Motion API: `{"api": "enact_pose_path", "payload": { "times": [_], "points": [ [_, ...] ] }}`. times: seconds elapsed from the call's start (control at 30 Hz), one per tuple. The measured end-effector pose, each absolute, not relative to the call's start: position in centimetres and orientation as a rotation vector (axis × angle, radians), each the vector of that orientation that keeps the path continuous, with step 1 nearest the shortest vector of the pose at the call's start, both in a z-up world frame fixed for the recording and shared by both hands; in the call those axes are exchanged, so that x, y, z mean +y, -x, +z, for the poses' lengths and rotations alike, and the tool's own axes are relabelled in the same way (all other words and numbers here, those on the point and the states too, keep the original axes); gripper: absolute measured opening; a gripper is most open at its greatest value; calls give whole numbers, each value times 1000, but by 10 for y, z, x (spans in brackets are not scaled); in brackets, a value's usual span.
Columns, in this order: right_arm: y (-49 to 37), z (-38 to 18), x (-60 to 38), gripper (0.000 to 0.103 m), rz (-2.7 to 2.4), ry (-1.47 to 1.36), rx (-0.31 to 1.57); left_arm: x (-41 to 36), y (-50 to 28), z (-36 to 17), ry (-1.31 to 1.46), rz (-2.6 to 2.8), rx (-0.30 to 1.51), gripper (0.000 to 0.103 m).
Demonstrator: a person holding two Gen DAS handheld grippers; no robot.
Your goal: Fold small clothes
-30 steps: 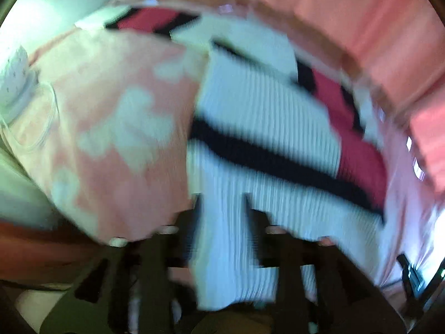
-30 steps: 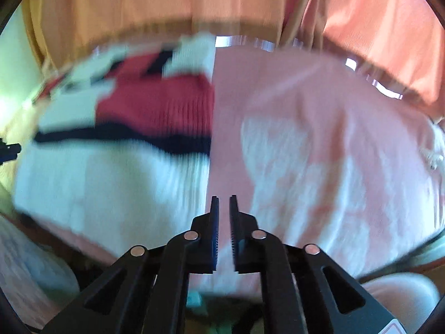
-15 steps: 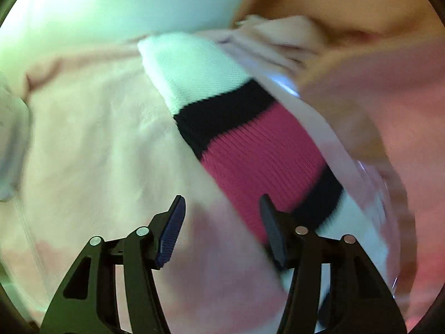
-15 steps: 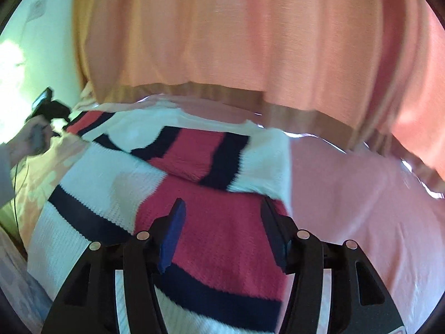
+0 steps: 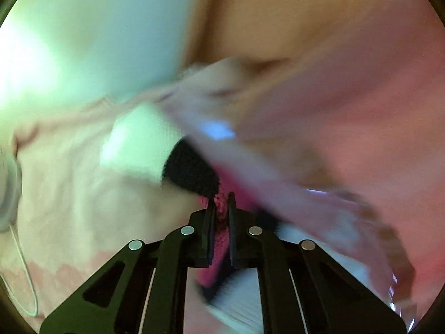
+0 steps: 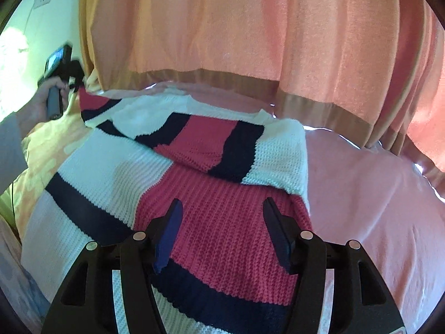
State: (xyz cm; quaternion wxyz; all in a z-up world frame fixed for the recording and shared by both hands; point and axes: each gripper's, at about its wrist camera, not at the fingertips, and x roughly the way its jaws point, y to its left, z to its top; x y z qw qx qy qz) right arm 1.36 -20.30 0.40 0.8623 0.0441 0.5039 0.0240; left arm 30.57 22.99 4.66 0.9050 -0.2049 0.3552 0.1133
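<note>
Here, two black grippers work on one striped knit sweater (image 6: 222,222) lying on a pink sheet (image 6: 375,208). The left gripper (image 5: 221,208) is clenched on a sleeve (image 5: 155,150) of the sweater, its two fingers nearly touching, with red knit pinched between them. From the fingertips the sleeve runs out toward 10 o'clock in three visible bands: red, then black, then a white cuff. The left view is blurred, so little else there is clear beyond pale pink bedding (image 5: 69,194) at 9 o'clock.

The right gripper (image 6: 222,214) is released, its two fingers spread wide and hovering over the red band of the sweater's body, not clearly touching it. One sleeve lies folded across the body at 12 o'clock, striped white, black, red, black, white. At 10 o'clock in this view, one hand (image 6: 41,97) holds the other gripper's handle at the sweater's far corner. One orange curtain (image 6: 236,27) hangs behind the bed.
</note>
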Motion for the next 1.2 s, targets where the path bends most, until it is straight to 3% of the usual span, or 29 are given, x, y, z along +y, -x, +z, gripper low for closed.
{"api": "enact_pose_path", "payload": {
  "times": [0.13,0.27,0.3,0.37,0.43,0.53,0.7,0.87,1.2],
  "points": [
    [-15,11,-219,59,24,-143,1056,102,-264,98,264,-62,674,7],
    [-13,18,-239,62,-30,-144,1056,-20,-218,69,68,-282,786,17],
    [-12,19,-243,66,-40,-141,1058,-43,-206,54,24,-328,831,26],
    [-13,20,-252,67,-53,-126,1083,-72,-180,27,-65,-378,902,53],
    [-14,23,-263,67,-50,-143,1090,-75,-154,19,-67,-382,927,57],
    [-29,23,-280,69,9,-246,1113,-36,-140,19,44,-332,956,73],
    [-75,7,-279,69,39,-277,1161,46,-162,12,97,-94,941,73],
    [-136,-5,-202,69,181,-91,1138,100,-186,-10,92,56,974,73],
    [-225,-85,-54,67,280,341,1153,119,-223,-54,-118,142,1086,69]
  ]
}}
